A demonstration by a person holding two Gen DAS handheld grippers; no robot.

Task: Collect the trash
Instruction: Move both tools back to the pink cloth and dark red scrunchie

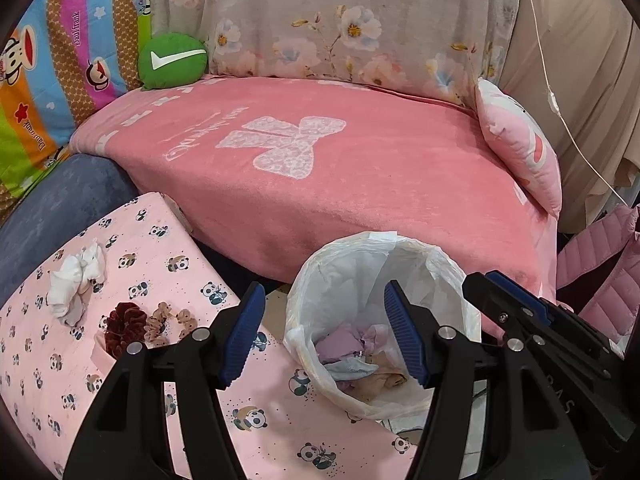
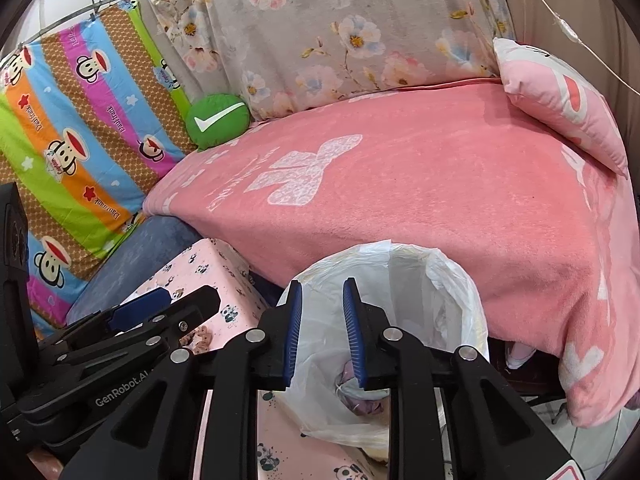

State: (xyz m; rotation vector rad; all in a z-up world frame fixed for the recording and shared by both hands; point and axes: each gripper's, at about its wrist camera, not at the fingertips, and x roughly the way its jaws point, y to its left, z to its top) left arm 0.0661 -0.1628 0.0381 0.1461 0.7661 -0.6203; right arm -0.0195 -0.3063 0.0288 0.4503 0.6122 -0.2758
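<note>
A small bin lined with a white plastic bag (image 1: 452, 280) stands between the pink panda-print stool (image 1: 132, 360) and the sofa; crumpled purple and pale trash (image 1: 348, 356) lies inside. It also shows in the right wrist view (image 2: 452, 280). A crumpled white tissue (image 1: 76, 280) lies on the stool's far left. My left gripper (image 1: 324, 332) is open and empty, over the bin's near rim. My right gripper (image 2: 322, 336) is open, with a narrow gap, and empty above the bin; it also shows at the right edge of the left wrist view (image 1: 516, 300).
A dark red pine cone (image 1: 124, 328) and brown scrunchies (image 1: 168, 322) lie on the stool. Behind are a pink blanket on the sofa (image 1: 360, 168), a green round cushion (image 1: 172, 60), a pink pillow (image 1: 520, 148) and a pink jacket (image 1: 600, 272).
</note>
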